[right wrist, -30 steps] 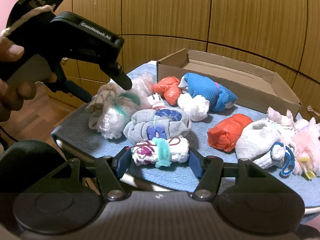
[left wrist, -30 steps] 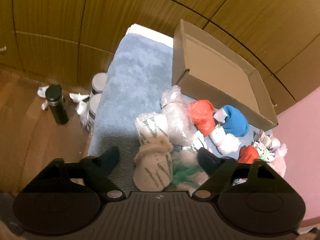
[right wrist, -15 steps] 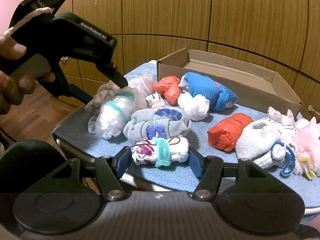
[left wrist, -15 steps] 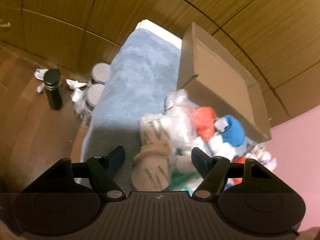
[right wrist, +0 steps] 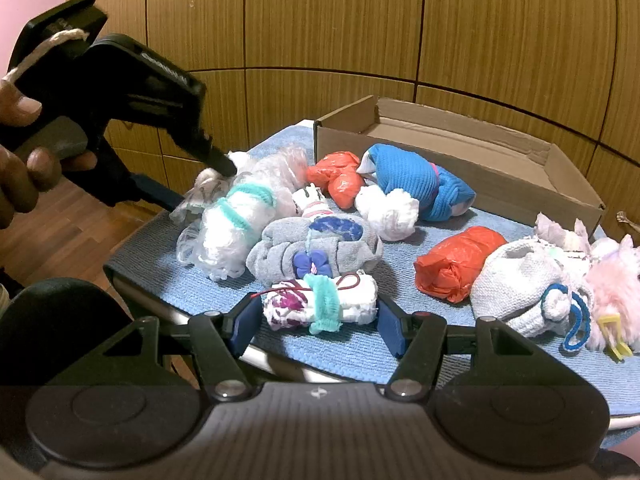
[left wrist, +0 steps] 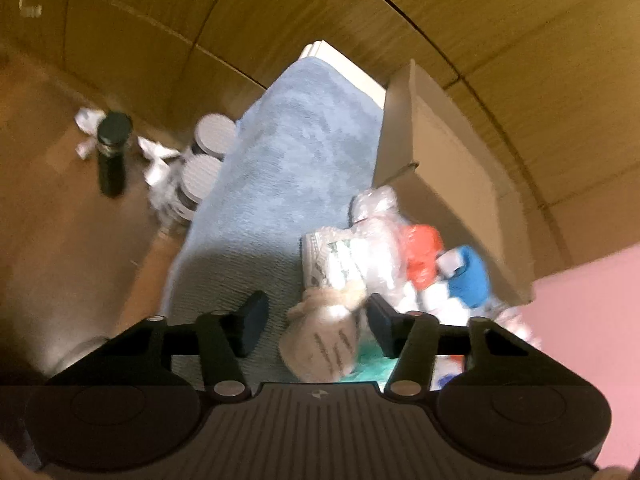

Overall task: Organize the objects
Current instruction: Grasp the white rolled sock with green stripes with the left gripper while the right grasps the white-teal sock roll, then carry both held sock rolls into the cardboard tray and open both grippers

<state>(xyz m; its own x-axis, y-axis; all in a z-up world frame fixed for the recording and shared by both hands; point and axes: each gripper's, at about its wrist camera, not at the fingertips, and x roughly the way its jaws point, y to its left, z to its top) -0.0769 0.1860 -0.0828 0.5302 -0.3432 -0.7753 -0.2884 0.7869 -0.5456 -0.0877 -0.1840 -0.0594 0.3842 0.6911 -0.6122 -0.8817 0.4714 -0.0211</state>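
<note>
Several rolled cloth and plastic bundles lie on a blue towel (right wrist: 360,352) on a small table. My right gripper (right wrist: 316,320) is open, its jaws on both sides of a white bundle with purple print and a teal tie (right wrist: 320,306) at the near edge. My left gripper (left wrist: 312,316) is open above a beige and white bundle (left wrist: 324,336). In the right wrist view the left gripper (right wrist: 200,184) is over the left end of the pile, one fingertip at that bundle (right wrist: 208,184). An open cardboard box (right wrist: 460,148) stands at the back.
Orange bundles (right wrist: 456,264), a blue one (right wrist: 416,184), a grey one (right wrist: 316,248) and white and pink fluffy items (right wrist: 532,288) crowd the towel. A black flask (left wrist: 114,152), two jars (left wrist: 204,172) and crumpled paper stand on the wooden floor left of the table. Wood panelling is behind.
My left gripper has drawn back and shifted left over the pile's end, and its jaws stand a little closer together. The right gripper has not moved.
</note>
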